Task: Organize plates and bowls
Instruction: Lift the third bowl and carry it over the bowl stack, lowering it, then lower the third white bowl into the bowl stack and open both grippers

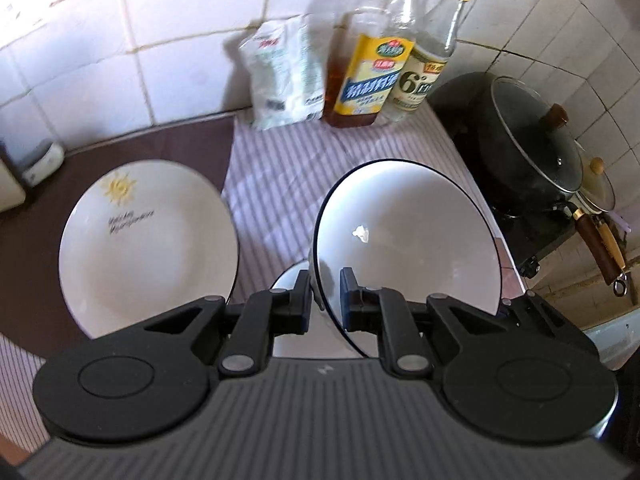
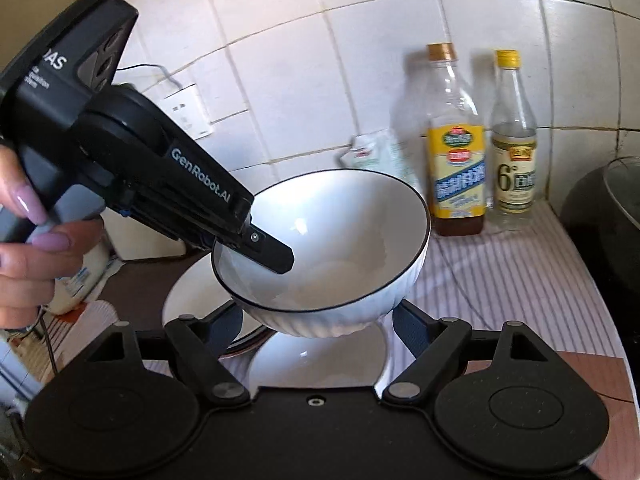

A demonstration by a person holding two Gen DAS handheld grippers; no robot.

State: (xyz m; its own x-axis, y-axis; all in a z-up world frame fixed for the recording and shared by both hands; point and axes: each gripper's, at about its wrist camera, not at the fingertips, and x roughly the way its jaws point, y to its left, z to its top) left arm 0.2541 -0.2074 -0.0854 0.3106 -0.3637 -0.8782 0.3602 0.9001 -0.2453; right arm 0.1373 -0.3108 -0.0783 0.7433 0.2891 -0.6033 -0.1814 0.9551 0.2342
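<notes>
My left gripper is shut on the rim of a white bowl with a dark edge, one finger inside and one outside, and holds it tilted in the air. In the right wrist view the same bowl hangs from the left gripper, just above a second white bowl on the counter. That second bowl shows under the held one. My right gripper stands open, its fingers spread either side of the lower bowl, tips partly hidden. A white plate with a sun print lies to the left on a brown mat.
Two bottles and a white bag stand against the tiled wall at the back. A dark pot with a glass lid sits to the right. A striped cloth covers the counter. A person's hand grips the left gripper's handle.
</notes>
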